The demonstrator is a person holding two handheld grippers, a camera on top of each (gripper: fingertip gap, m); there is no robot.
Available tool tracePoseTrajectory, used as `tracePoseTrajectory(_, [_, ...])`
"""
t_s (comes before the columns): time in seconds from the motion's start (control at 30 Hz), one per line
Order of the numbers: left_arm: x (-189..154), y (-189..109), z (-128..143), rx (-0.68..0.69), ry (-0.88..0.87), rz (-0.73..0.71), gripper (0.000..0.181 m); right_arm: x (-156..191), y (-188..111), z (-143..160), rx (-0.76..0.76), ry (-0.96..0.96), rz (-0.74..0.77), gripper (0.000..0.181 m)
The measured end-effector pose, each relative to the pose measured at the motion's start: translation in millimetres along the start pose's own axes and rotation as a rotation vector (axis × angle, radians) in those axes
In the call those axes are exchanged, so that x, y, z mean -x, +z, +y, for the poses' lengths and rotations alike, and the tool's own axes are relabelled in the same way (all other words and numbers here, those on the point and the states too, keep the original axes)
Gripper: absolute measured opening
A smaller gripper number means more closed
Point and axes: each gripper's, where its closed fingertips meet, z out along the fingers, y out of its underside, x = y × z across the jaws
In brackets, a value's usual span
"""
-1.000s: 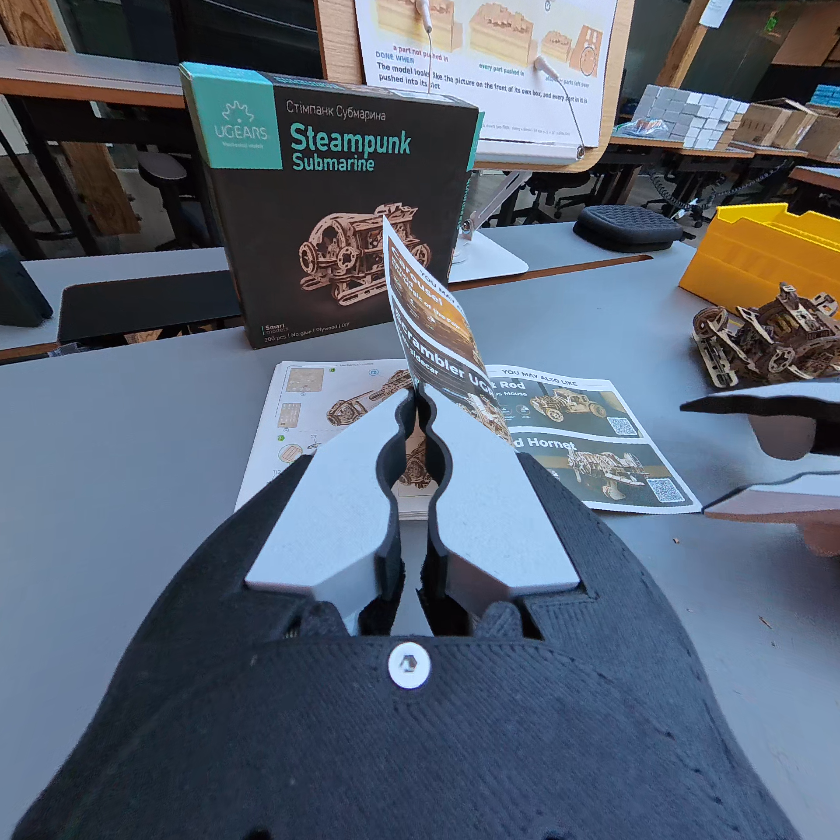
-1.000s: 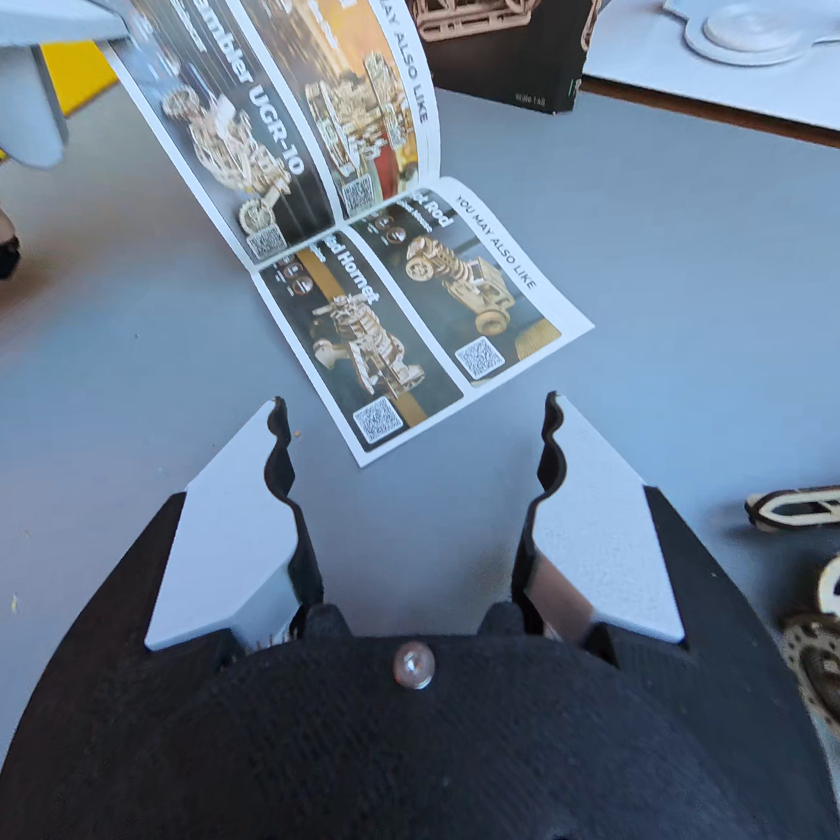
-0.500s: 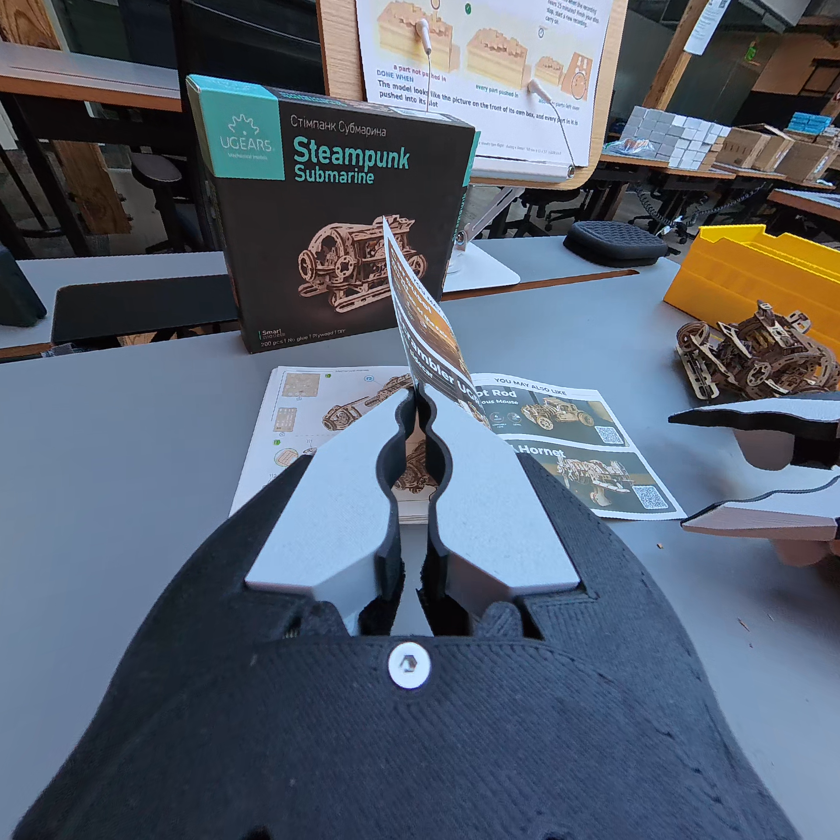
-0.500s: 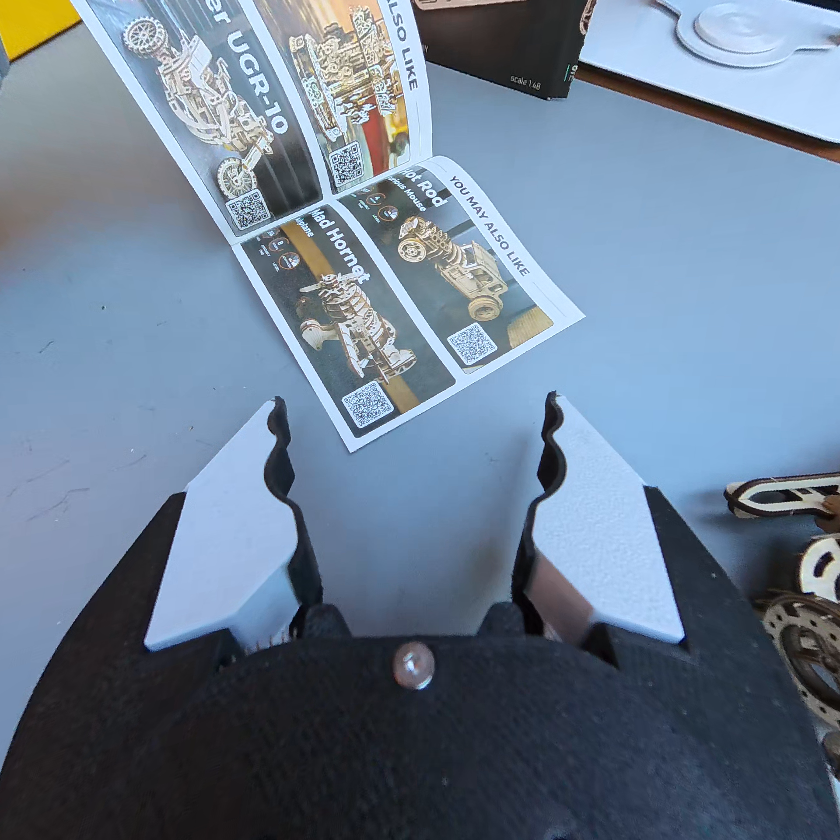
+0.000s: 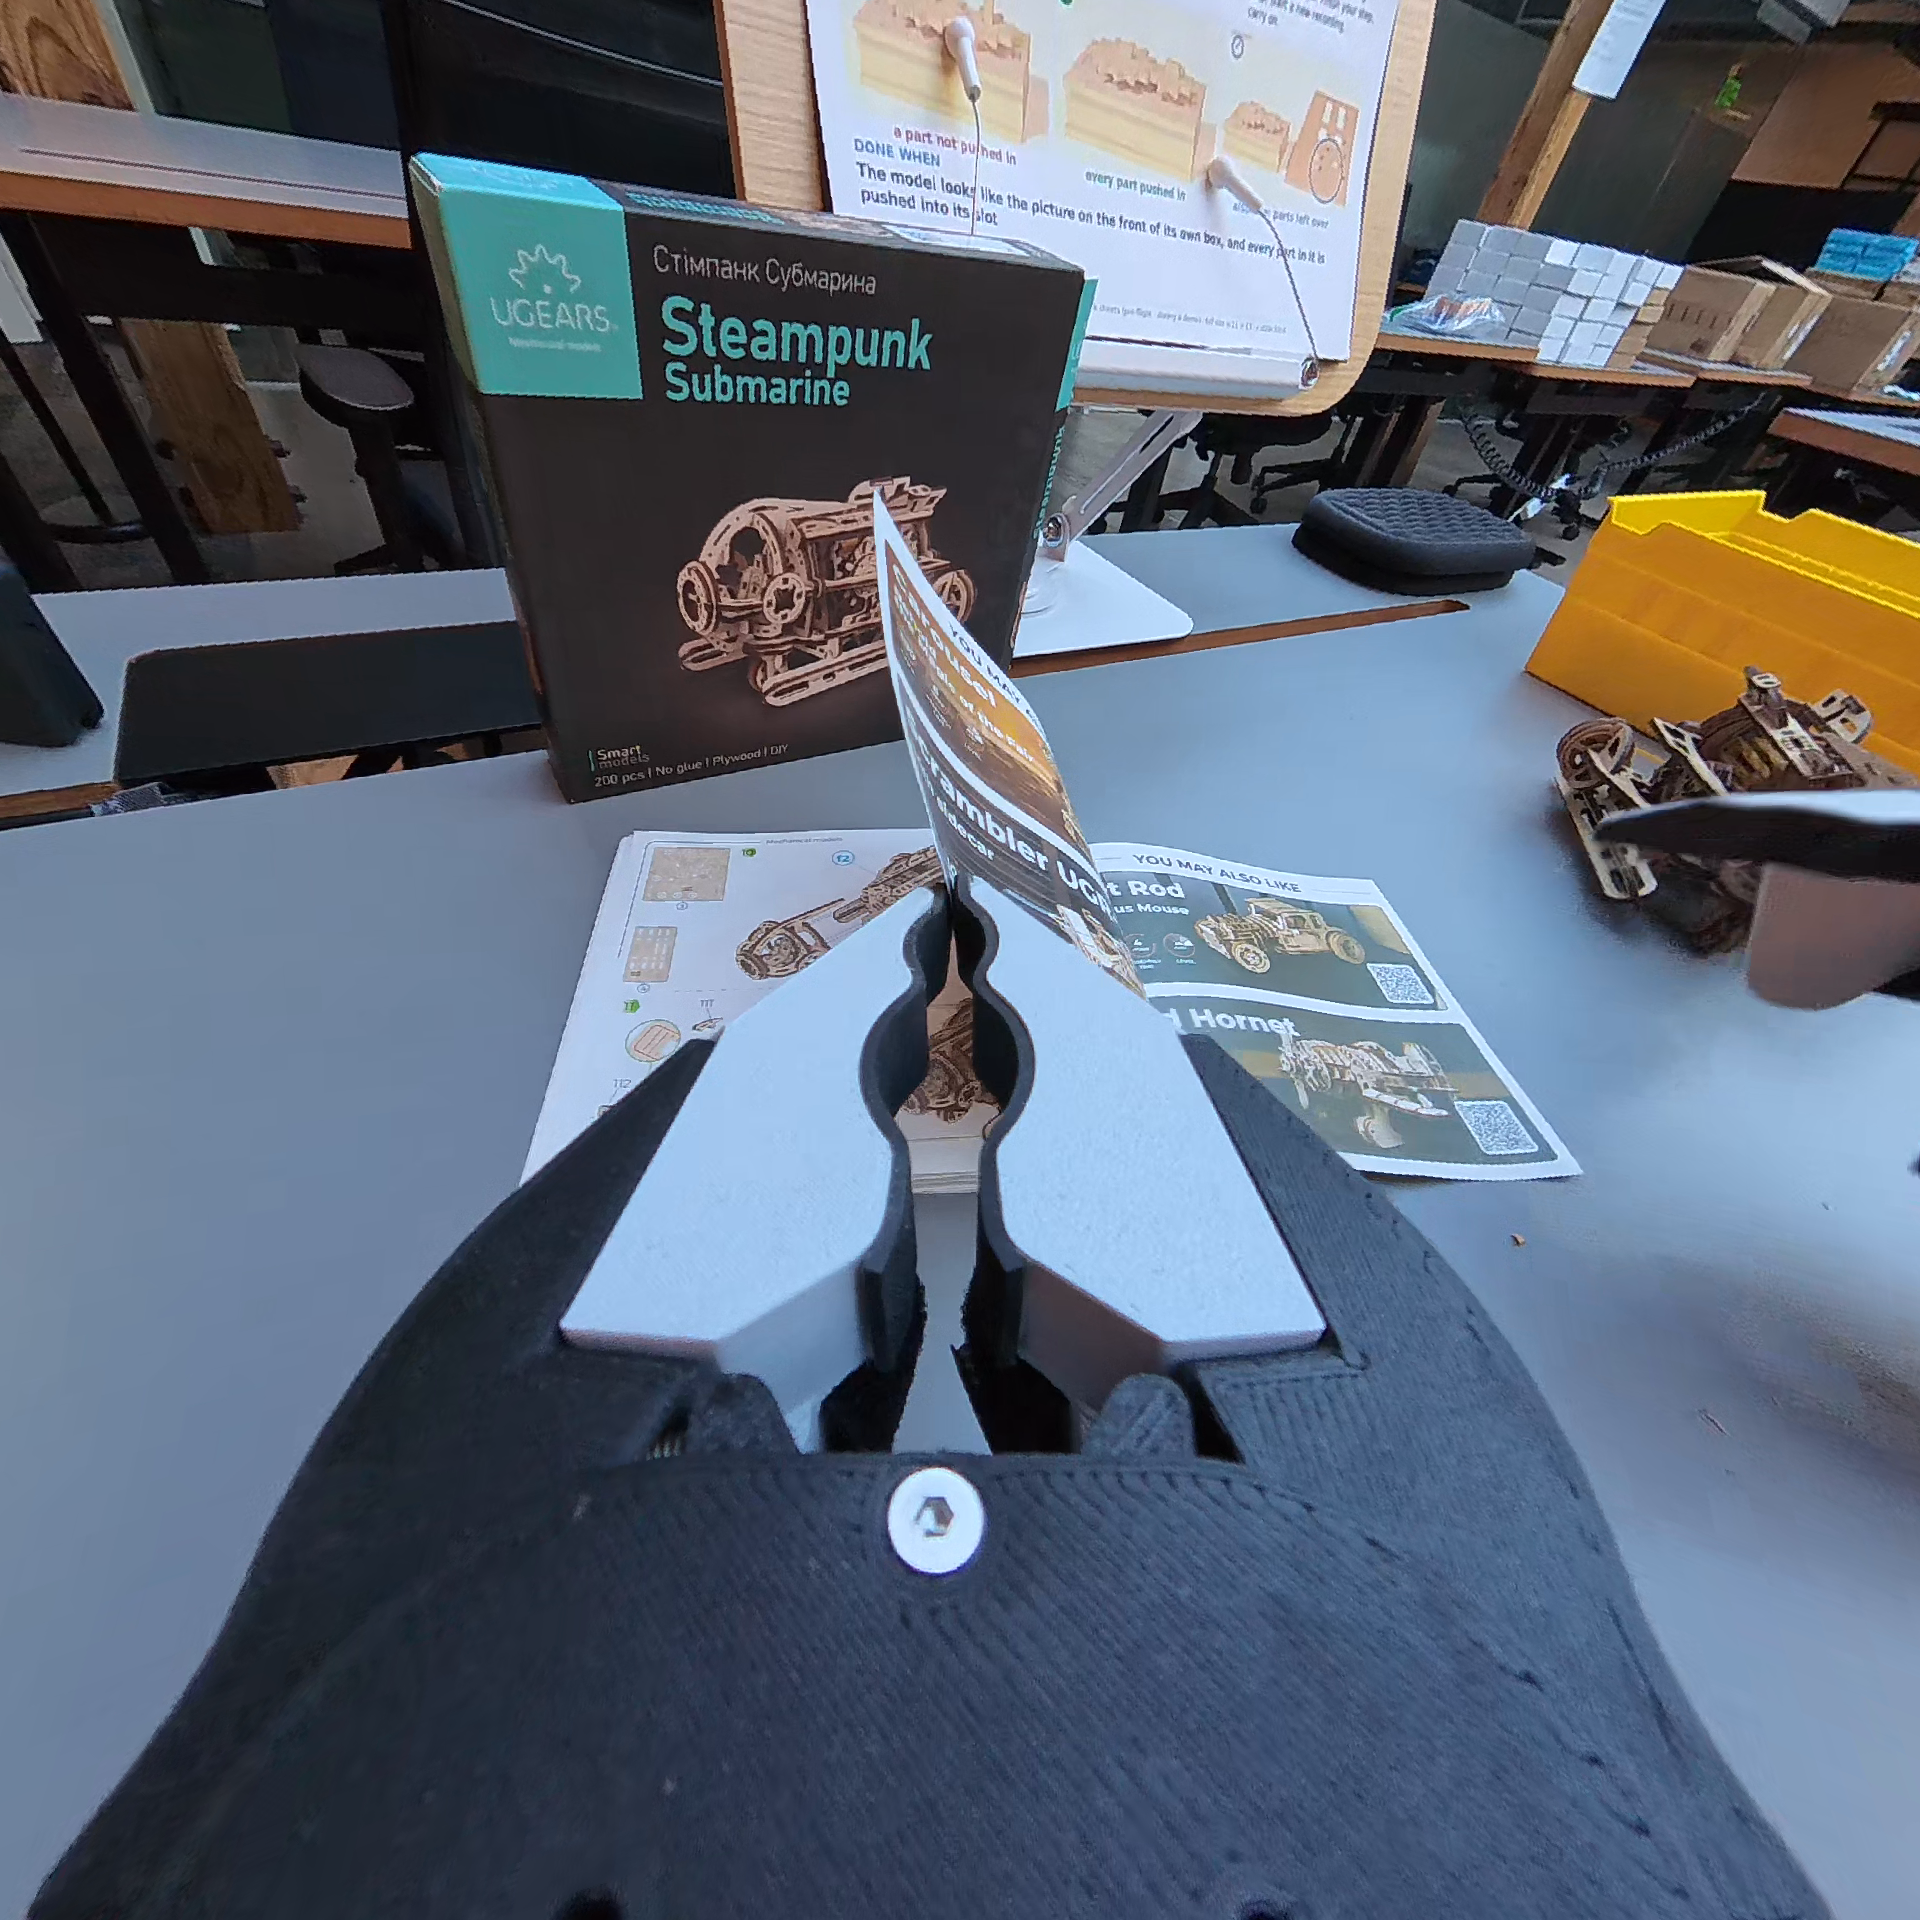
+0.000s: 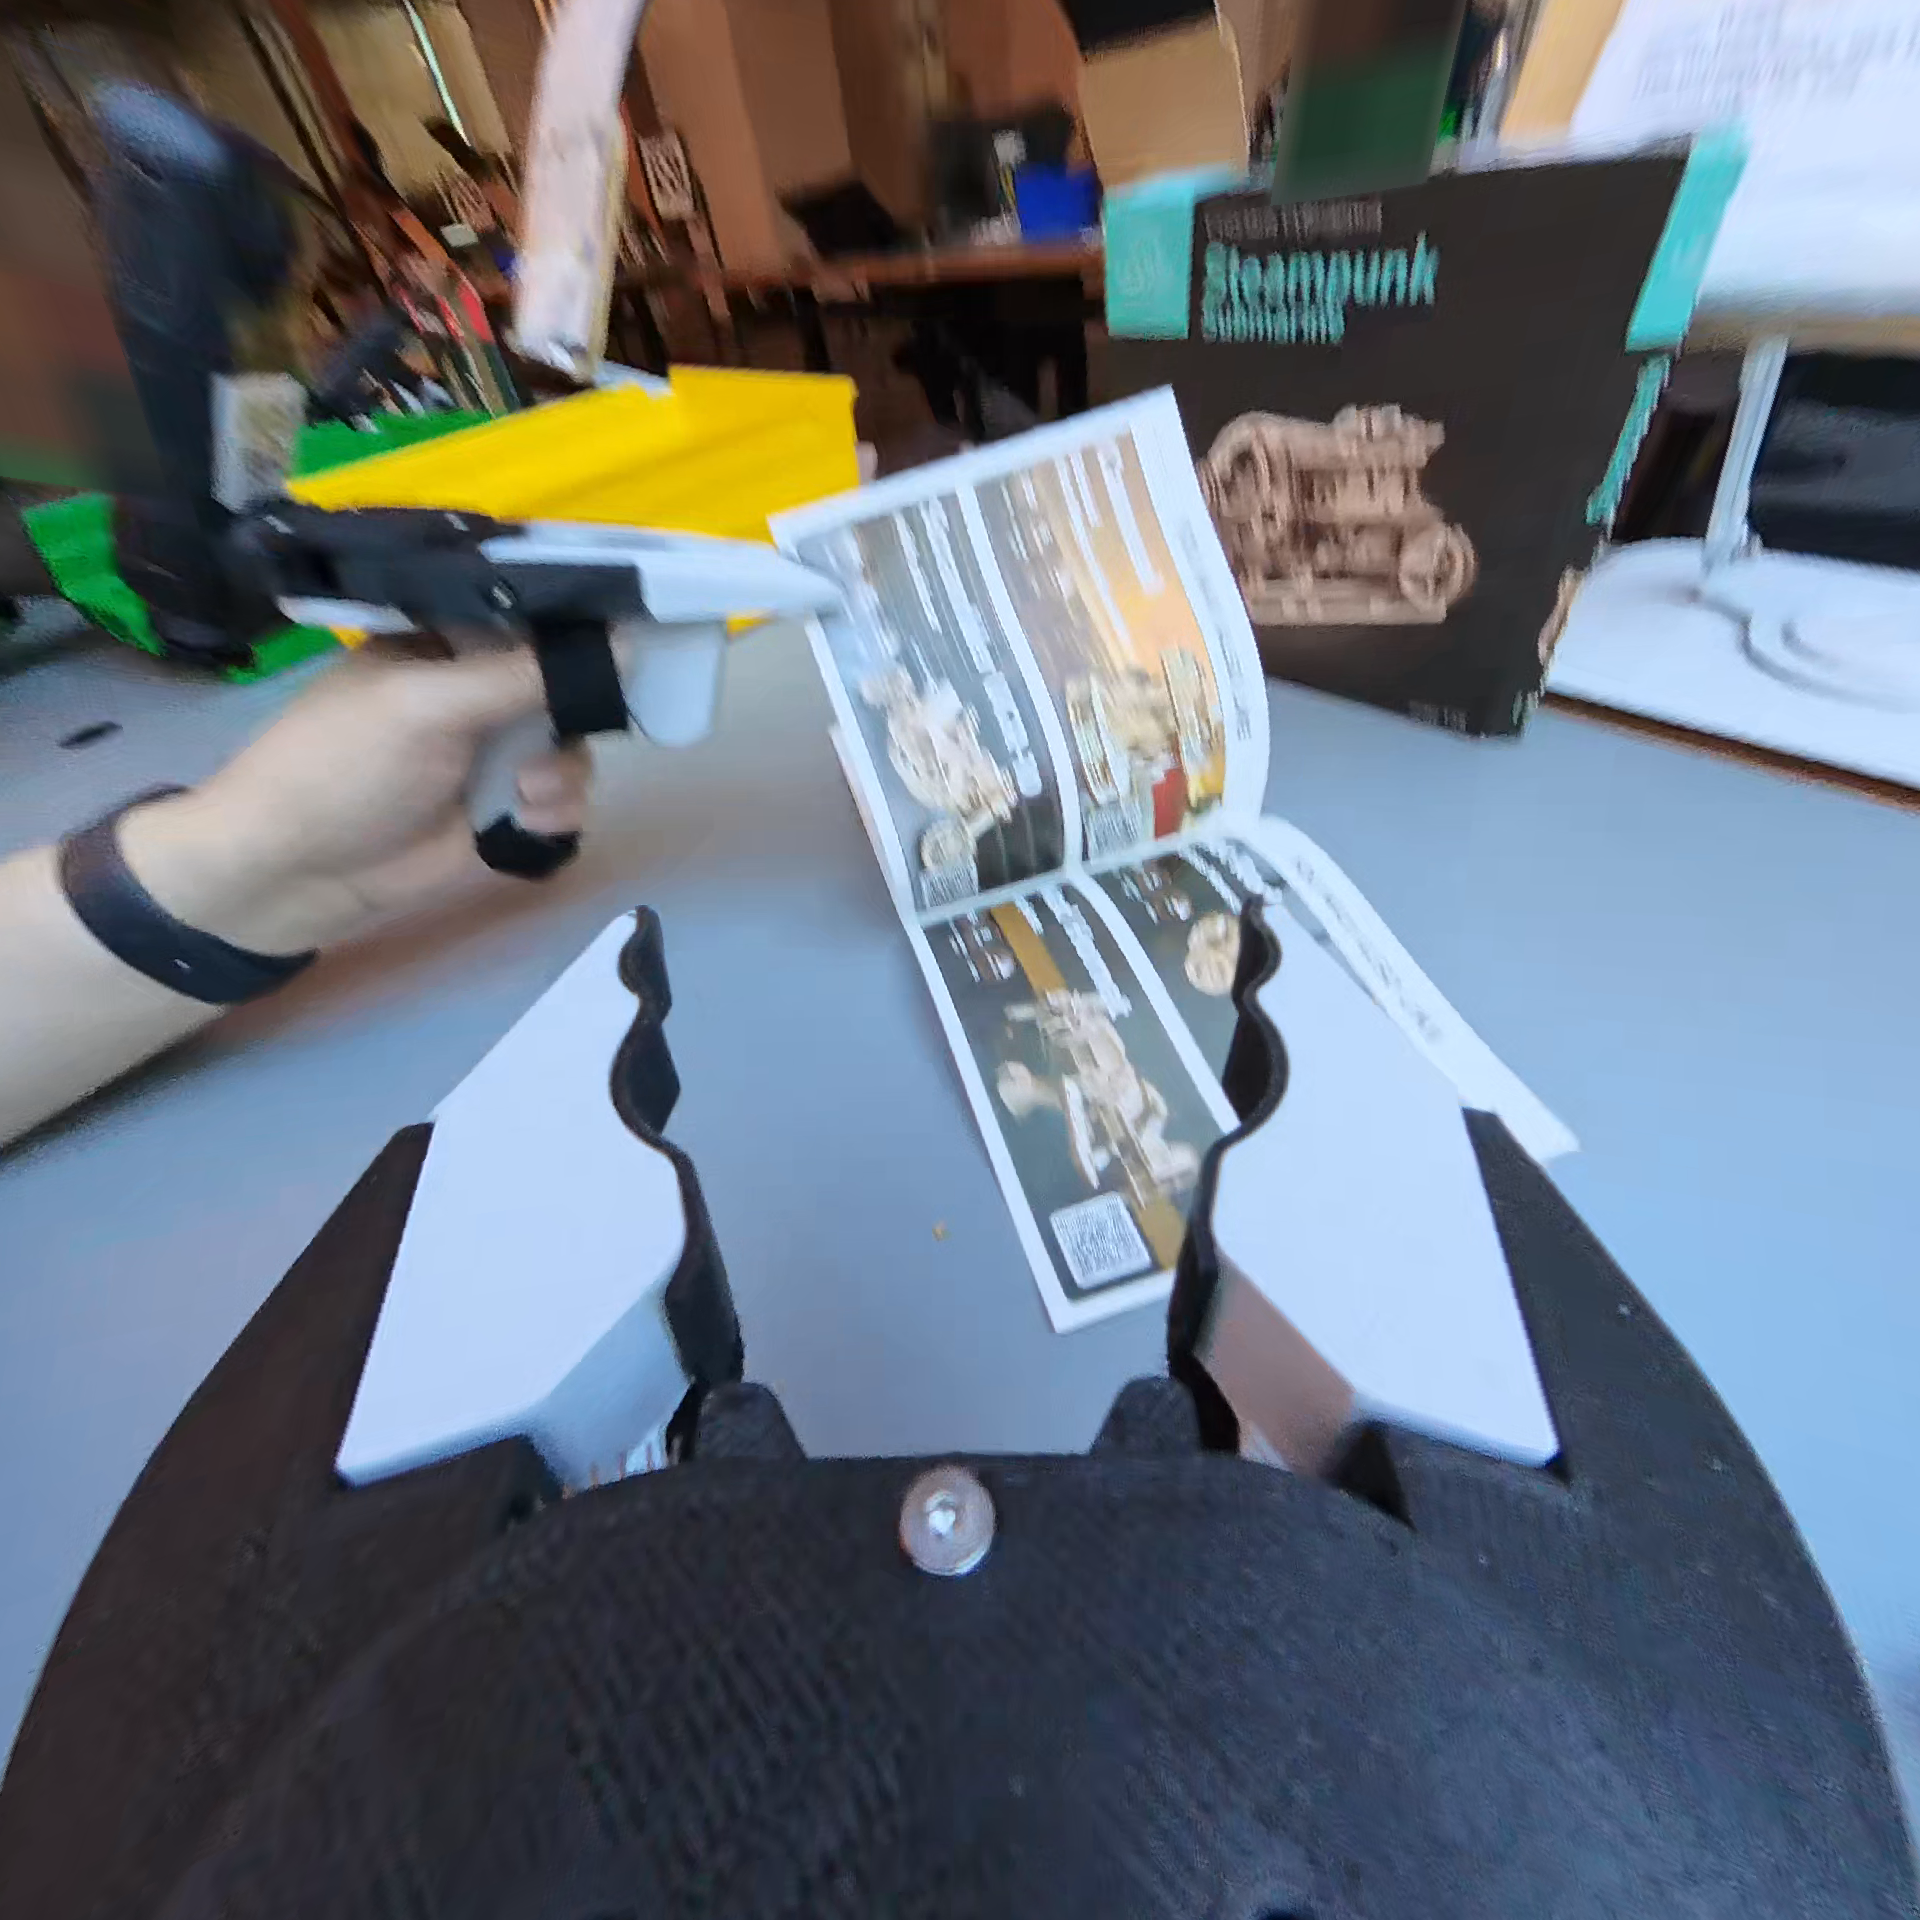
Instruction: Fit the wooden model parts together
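Our left gripper [image 5: 951,904] has its jaws pressed together, pinching the thin glossy paper page of the printed instruction booklet [image 5: 966,748], lifted upright from the spine at about 12 o'clock of the fingers; the rest of the stapled booklet [image 5: 717,935] lies flat on the smooth grey table [image 5: 260,987]. Our right gripper [image 6: 940,935] is spread wide and empty, with the booklet's lower page [image 6: 1081,1081] at 1 o'clock between its tips; that view is motion-blurred. The task's thing, the part-built brown laser-cut plywood model [image 5: 1714,758] with its gears and lattice ribs, sits at 2 o'clock in the left view, just beside the yellow plastic bin [image 5: 1766,592], well apart from both sets of fingers. We judge the step is turning the page to find the next fit. Doing it well means we sweep the sheet over in 1 arc, pull gently since the paper can tear at the staples, then let the free gripper flatten it. The dark matte cardboard kit box [image 5: 748,468] stands upright at 11 o'clock behind the booklet.
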Motion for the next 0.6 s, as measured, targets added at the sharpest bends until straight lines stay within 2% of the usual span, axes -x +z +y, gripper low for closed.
tracePoseTrajectory(0.03, [0.2, 0.1, 0.4, 0.001, -0.002, 0.0, 0.0, 3.1, -1.4, -7.7, -0.036, -0.019, -0.002, 0.107])
tracePoseTrajectory(0.2, [1.1, -1.3, -1.1, -0.004, -0.017, 0.007, 0.0, 6.3, -3.9, -11.2, -0.058, -0.118, 0.042, 0.104])
tracePoseTrajectory(0.6, [1.5, -2.9, -2.5, -0.004, -0.03, 0.015, 0.0, 5.8, -0.9, -4.9, -0.04, -0.095, 0.038, 0.102])
